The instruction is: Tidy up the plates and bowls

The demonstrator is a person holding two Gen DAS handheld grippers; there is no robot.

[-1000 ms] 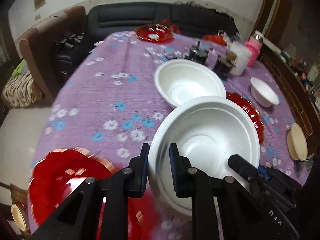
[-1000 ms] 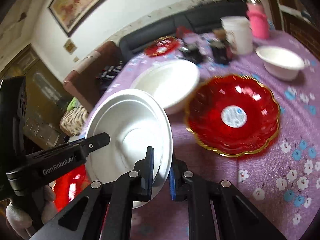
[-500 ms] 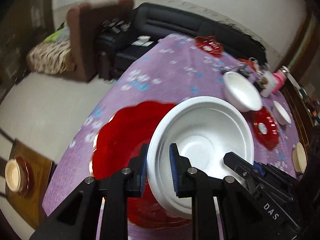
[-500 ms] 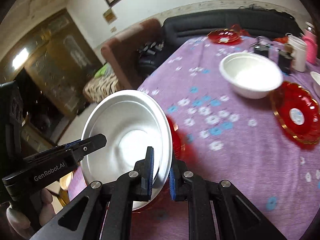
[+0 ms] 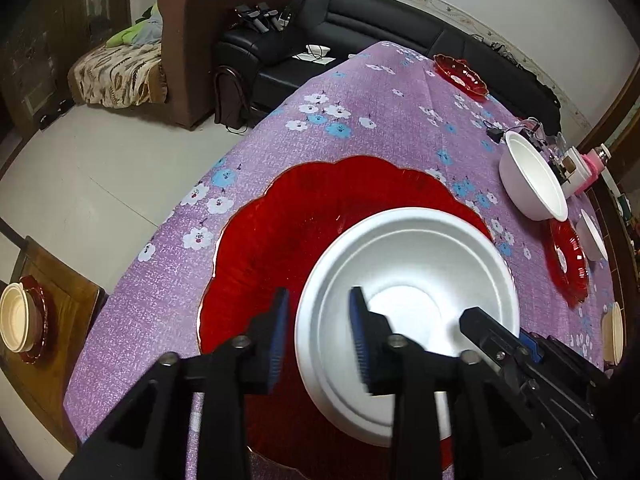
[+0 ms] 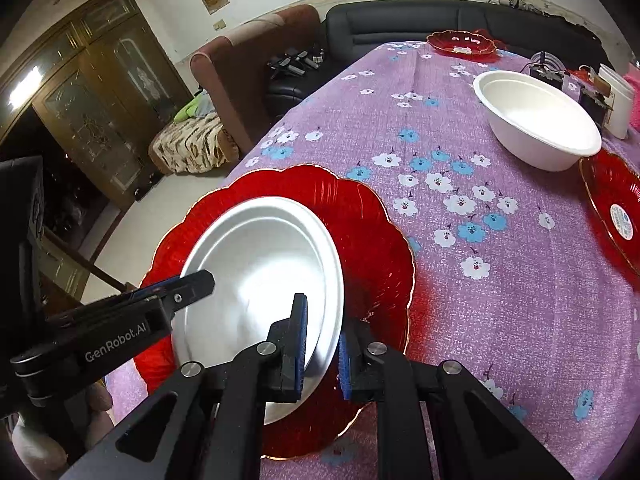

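Purple flowered tablecloth (image 6: 500, 280) carries a big red plate (image 5: 280, 220) holding a white bowl (image 5: 408, 280); the left gripper (image 5: 318, 338) stands spread astride its rim, and the right gripper (image 6: 322, 350) pinches it. Farther off, another white bowl (image 6: 536, 120) and red plates (image 6: 616, 208) lie apart, seemingly left to pair.

Indoor light is moderate and comes from overhead. Glare whitens the centre of the white bowl (image 5: 408, 308) in both views, and highlights streak the red plate (image 6: 360, 216). Fisheye bending curves the table (image 6: 500, 320) edges and walls; corners vignette black. Focus is sharp.
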